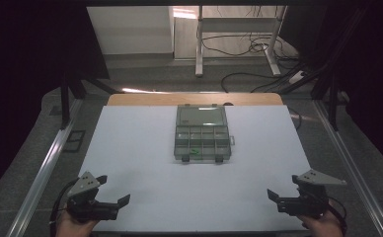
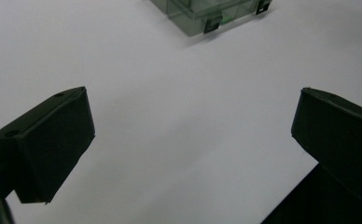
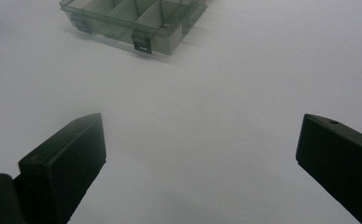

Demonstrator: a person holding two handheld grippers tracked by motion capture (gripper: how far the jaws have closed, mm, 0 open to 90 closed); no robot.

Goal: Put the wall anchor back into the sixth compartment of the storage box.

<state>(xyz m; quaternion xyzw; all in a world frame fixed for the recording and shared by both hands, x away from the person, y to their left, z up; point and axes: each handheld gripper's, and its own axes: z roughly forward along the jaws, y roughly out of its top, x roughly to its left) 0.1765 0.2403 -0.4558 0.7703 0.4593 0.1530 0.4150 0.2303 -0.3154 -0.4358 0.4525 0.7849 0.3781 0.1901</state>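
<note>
A clear grey compartment box (image 1: 202,134) lies open in the middle of the white table (image 1: 140,148), its lid folded back on the far side. A small green piece (image 1: 195,150) sits in one of its front compartments. My left gripper (image 1: 113,189) is at the near left corner, open and holding nothing. My right gripper (image 1: 283,186) is at the near right corner, also open with nothing in it. In the left gripper view the box (image 2: 207,11) is far ahead of the wide-spread gripper (image 2: 193,135). The right gripper view has the box (image 3: 132,18) at upper left, well beyond the gripper (image 3: 200,149).
A wooden strip (image 1: 194,98) runs along the table's far edge. Metal rails (image 1: 41,173) flank the table on both sides. Beyond it are desk legs (image 1: 199,44) and loose cables (image 1: 244,47) on the floor. White surface stretches between the grippers and the box.
</note>
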